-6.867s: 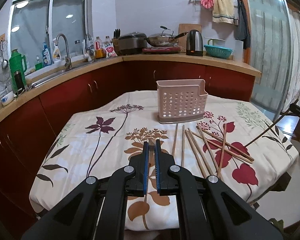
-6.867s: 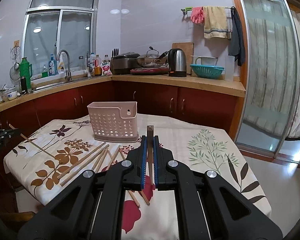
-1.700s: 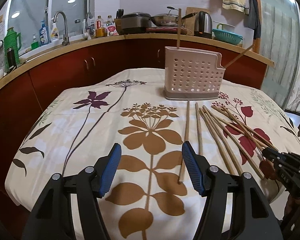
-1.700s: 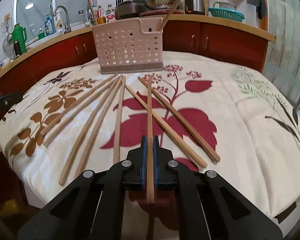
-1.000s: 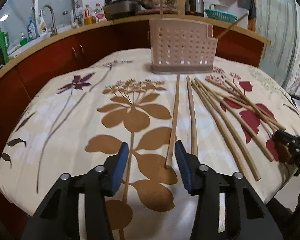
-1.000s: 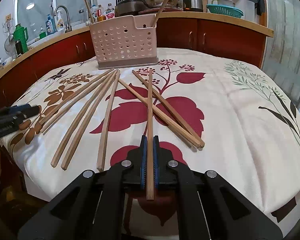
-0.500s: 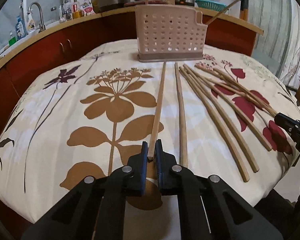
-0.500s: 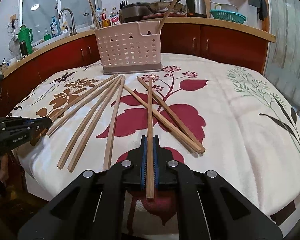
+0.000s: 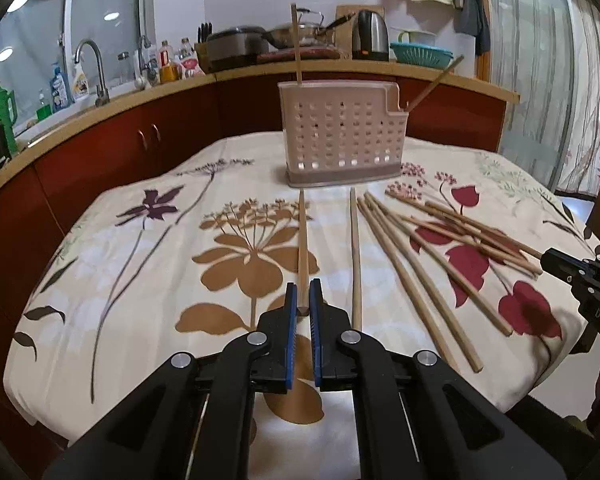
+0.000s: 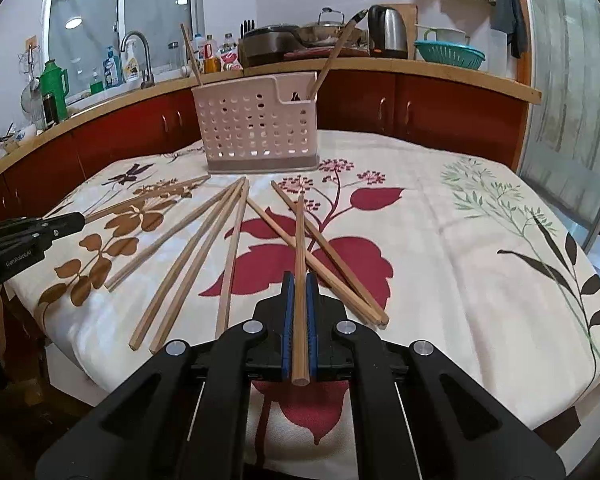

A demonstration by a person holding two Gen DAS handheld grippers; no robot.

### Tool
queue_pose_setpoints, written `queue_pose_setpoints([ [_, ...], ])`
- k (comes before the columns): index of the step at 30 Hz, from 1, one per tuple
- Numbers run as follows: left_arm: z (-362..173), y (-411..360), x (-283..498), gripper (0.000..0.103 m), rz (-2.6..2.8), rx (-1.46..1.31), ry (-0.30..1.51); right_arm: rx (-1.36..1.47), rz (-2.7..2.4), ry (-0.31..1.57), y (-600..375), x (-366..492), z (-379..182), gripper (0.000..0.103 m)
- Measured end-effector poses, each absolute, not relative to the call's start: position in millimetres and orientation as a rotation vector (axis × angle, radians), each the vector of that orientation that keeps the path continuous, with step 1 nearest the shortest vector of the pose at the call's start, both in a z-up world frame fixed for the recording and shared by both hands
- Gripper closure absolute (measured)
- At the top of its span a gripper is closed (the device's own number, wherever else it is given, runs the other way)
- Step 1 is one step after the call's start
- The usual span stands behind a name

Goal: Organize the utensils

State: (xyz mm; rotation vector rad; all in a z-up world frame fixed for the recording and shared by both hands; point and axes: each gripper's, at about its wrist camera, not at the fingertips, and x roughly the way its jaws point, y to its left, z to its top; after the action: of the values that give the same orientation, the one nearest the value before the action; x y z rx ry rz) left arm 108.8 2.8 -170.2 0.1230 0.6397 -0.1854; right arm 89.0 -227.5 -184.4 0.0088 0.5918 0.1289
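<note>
White "GenRobot.AI" lettering marks the left gripper [image 10: 78,220], clamping a chopstick [image 9: 302,248].

Right gripper [image 10: 299,292] pinching one chopstick [image 10: 299,240]
More loose chopsticks [image 10: 204,248] on the floral tablecloth [image 10: 460,240], pink holder [image 10: 256,136] at the far side.

Both the left tongs [image 9: 304,300] and right tongs [image 10: 300,292] point toward twelve o'clock, tilted downward, each clamped on a chopstick.

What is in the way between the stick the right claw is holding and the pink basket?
Nothing visible. The right claw grips its chopstick above loose chopsticks lying flat; the basket has an open top.
</note>
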Motion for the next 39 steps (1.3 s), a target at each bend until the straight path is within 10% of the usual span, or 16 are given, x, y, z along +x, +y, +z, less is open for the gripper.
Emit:
queue_pose_setpoints([
  [39,-61.4,26.1,72.9,0.096,-0.196,0.022,0.397,0.017,0.13,0.386,-229.3,75.5,-95.5,0.097],
])
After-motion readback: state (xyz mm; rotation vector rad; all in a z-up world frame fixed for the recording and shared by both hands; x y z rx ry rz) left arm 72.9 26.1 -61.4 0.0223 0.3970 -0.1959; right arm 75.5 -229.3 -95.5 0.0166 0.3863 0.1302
